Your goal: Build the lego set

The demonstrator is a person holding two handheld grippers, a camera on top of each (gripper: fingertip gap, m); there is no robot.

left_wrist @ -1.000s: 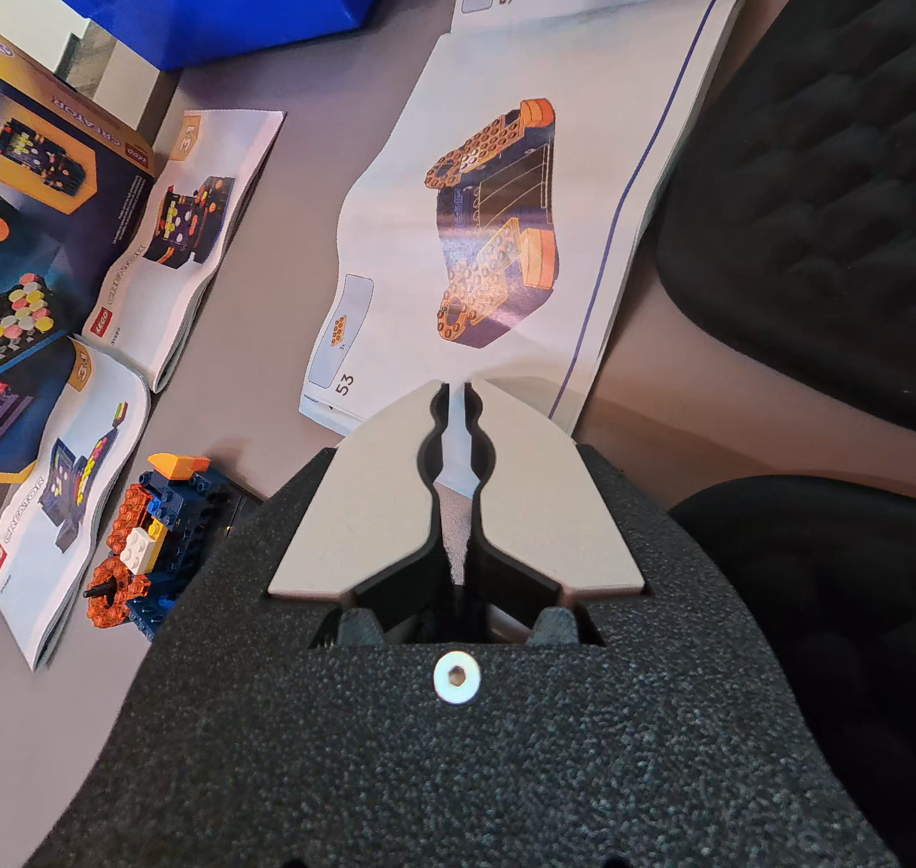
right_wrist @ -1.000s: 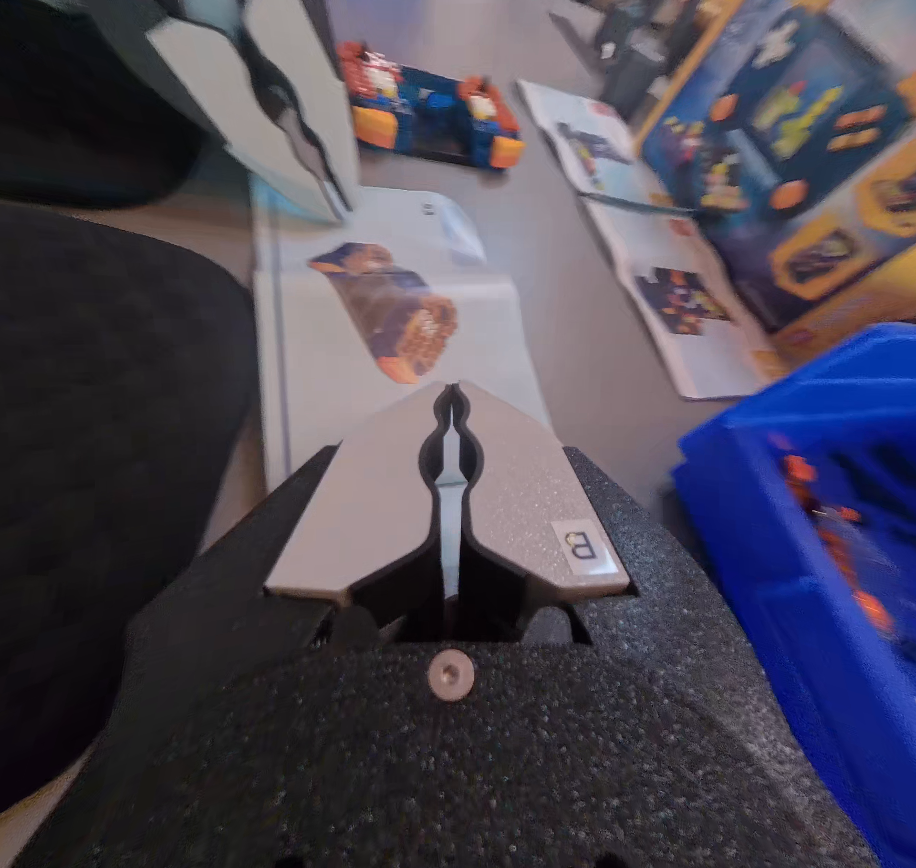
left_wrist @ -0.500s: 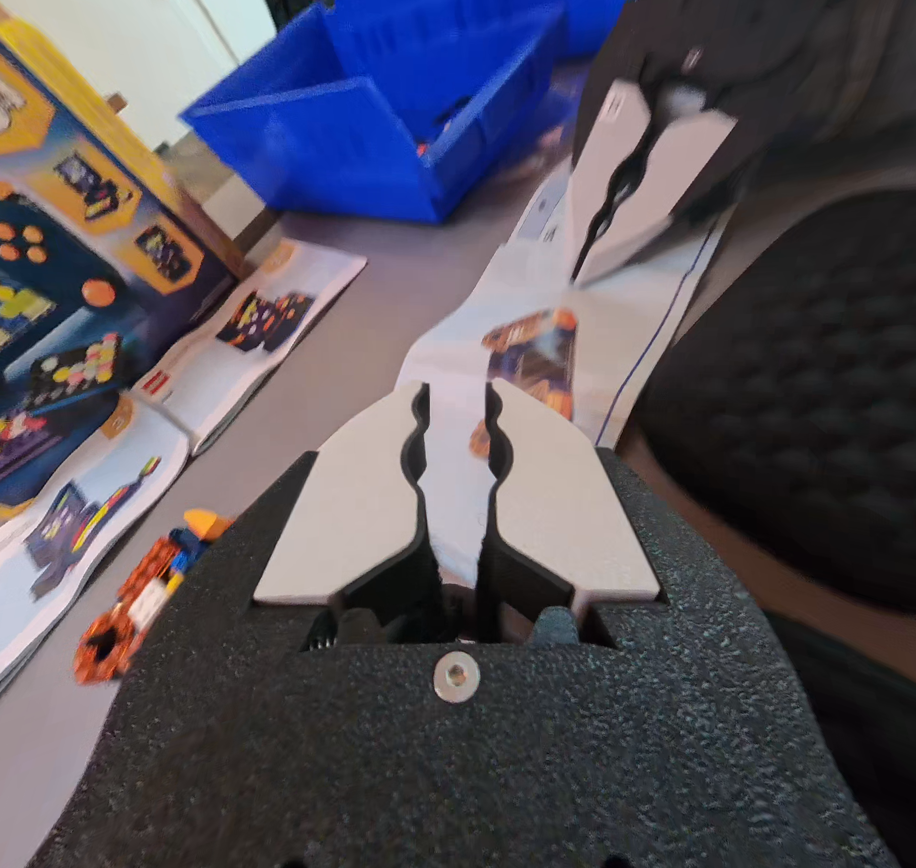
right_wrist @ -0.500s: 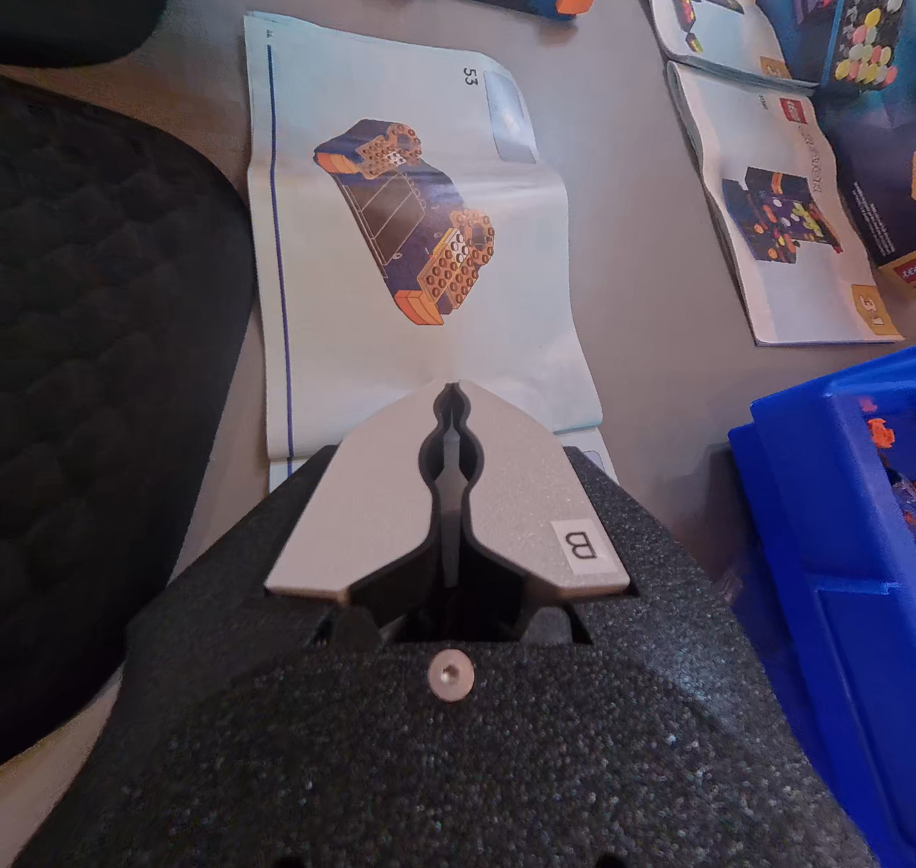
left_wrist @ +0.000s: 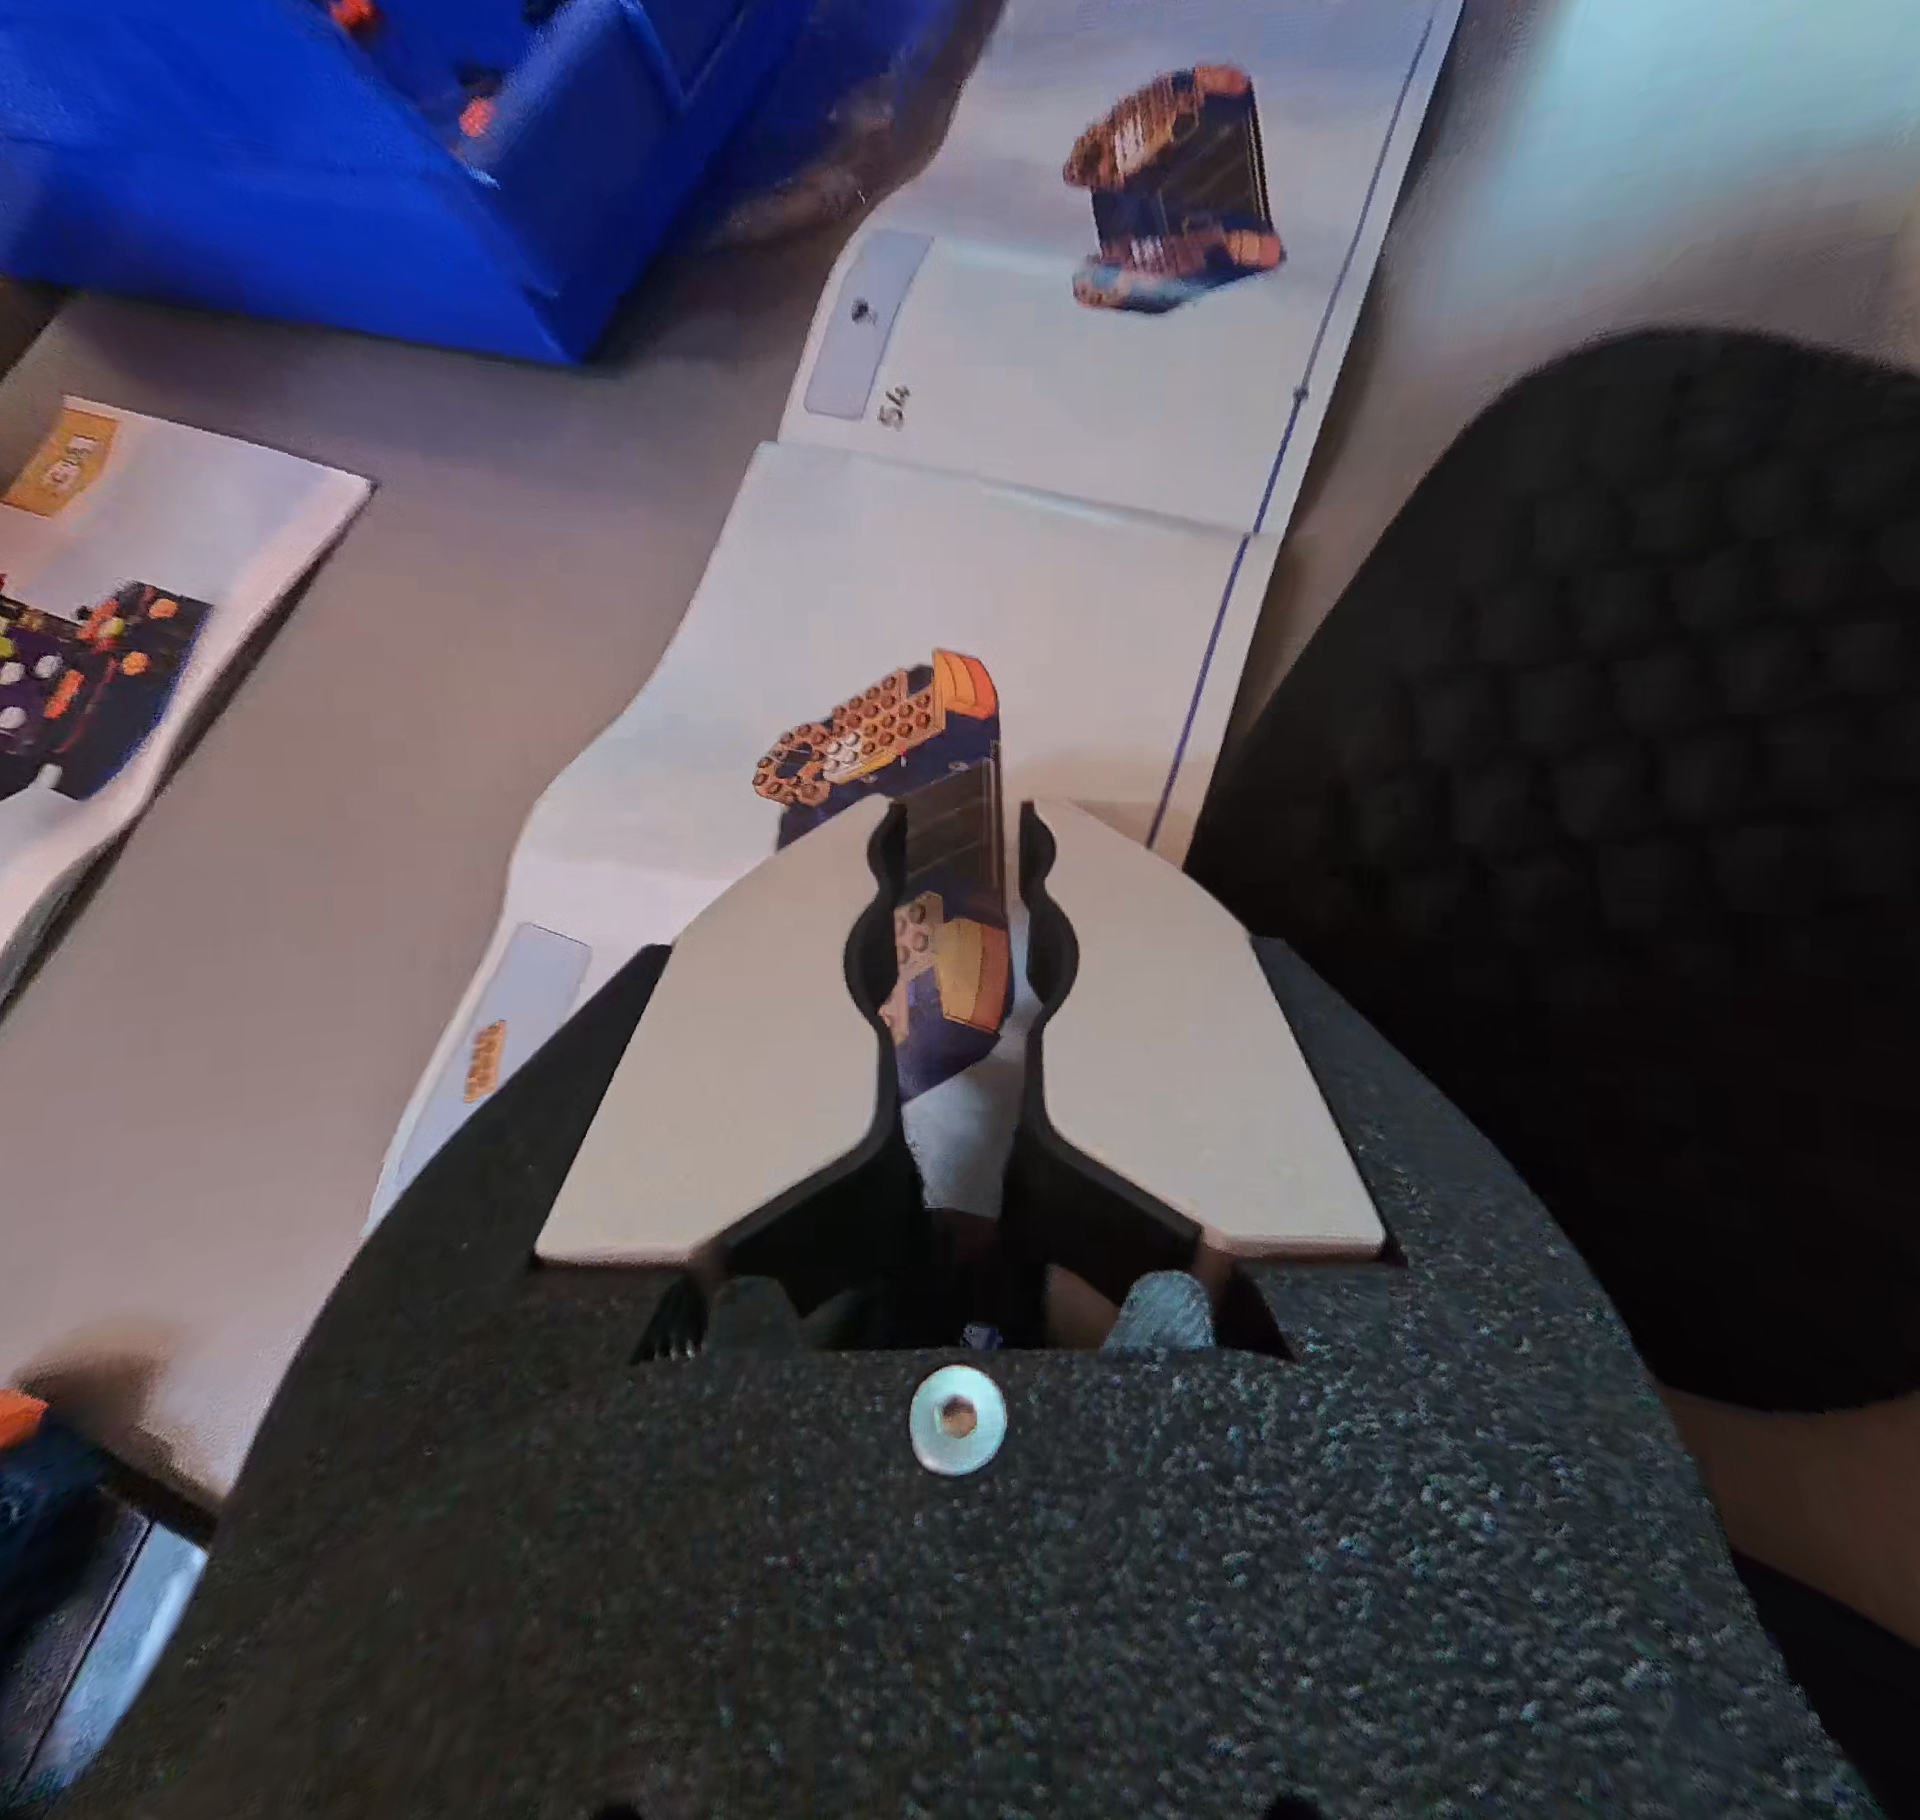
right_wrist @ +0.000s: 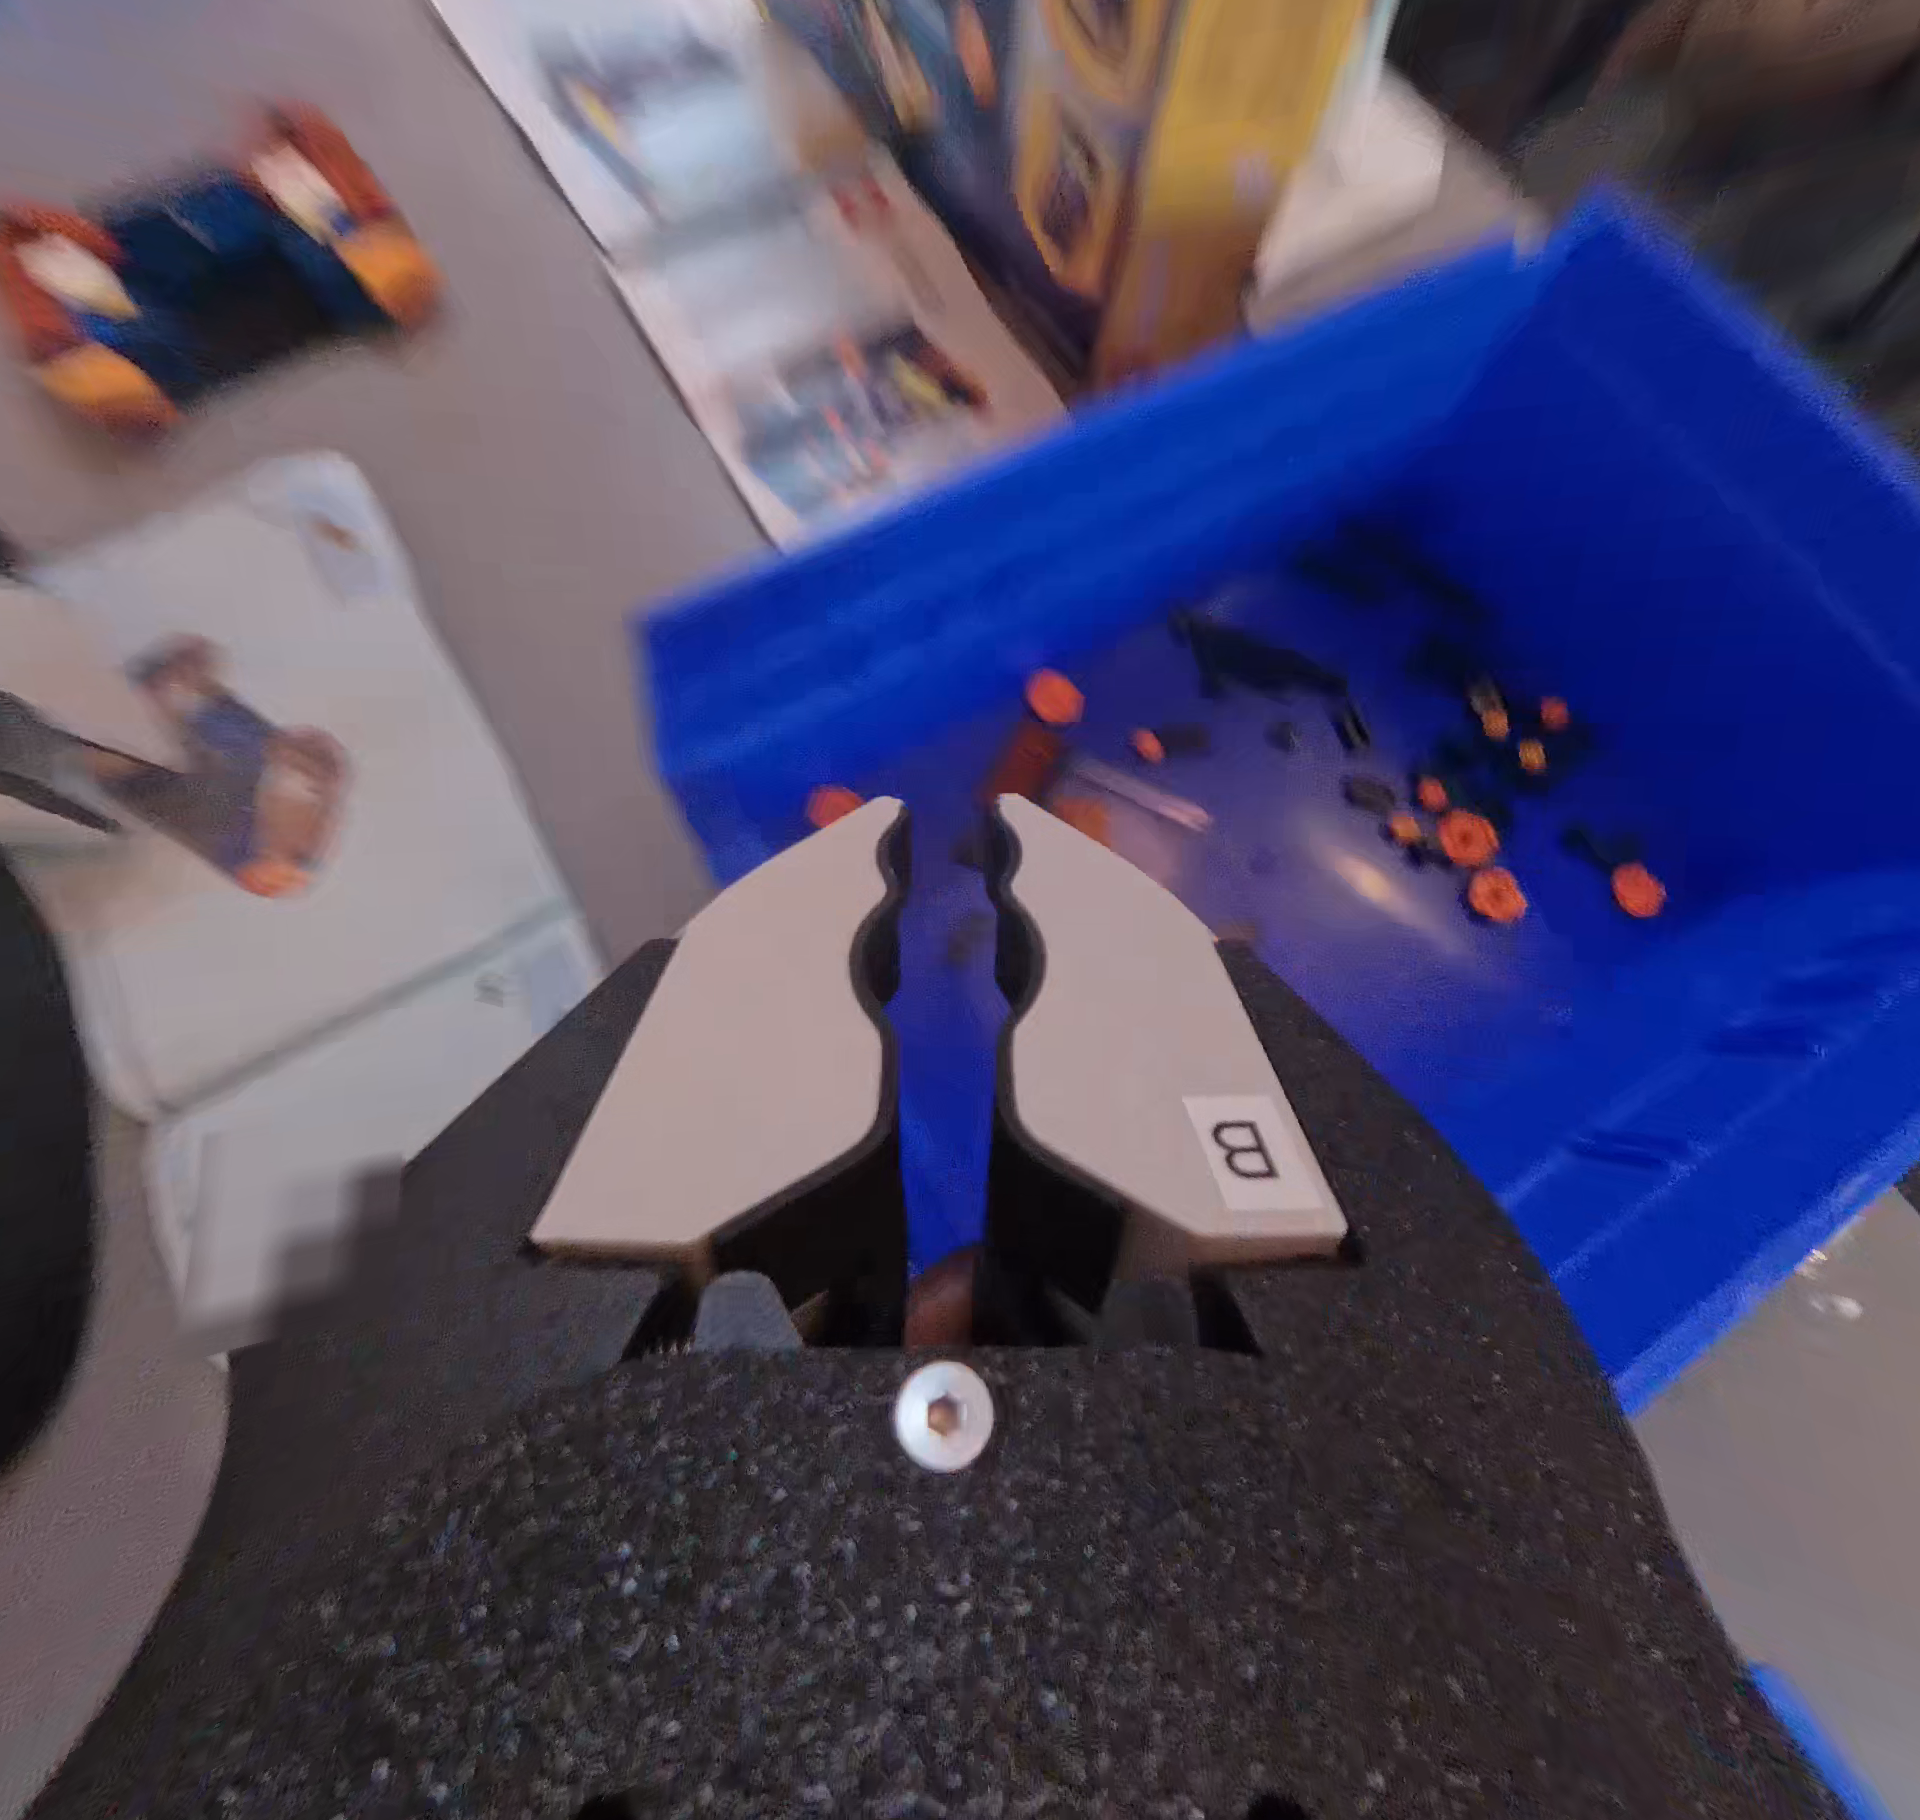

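Observation:
My left gripper [left_wrist: 956,814] is open and empty, low over the open instruction booklet [left_wrist: 935,544], with the printed brick model picture showing between its fingers. My right gripper [right_wrist: 951,812] is open and empty, pointing into the blue bin [right_wrist: 1714,440]. Several small orange and dark pieces [right_wrist: 1465,835] lie on the bin floor beyond its fingertips. The right wrist view is blurred by motion. The bin also shows in the left wrist view [left_wrist: 312,160] at the far left. A partly built blue and orange brick model [right_wrist: 208,264] lies on the grey table [left_wrist: 395,731].
A black padded cushion [left_wrist: 1610,835] lies right of the booklet. Closed booklets [left_wrist: 125,627] lie at the left, and also show beside a yellow and blue toy box [right_wrist: 1164,108]. The open booklet shows at the left in the right wrist view [right_wrist: 260,731]. The gap from one gripper's tips to the other's is roughly 25 cm.
The left gripper went from nearly shut to open, tilted up, then came back down over the booklet. The right gripper swung from the booklet to the blue bin and opened. Both stay empty.

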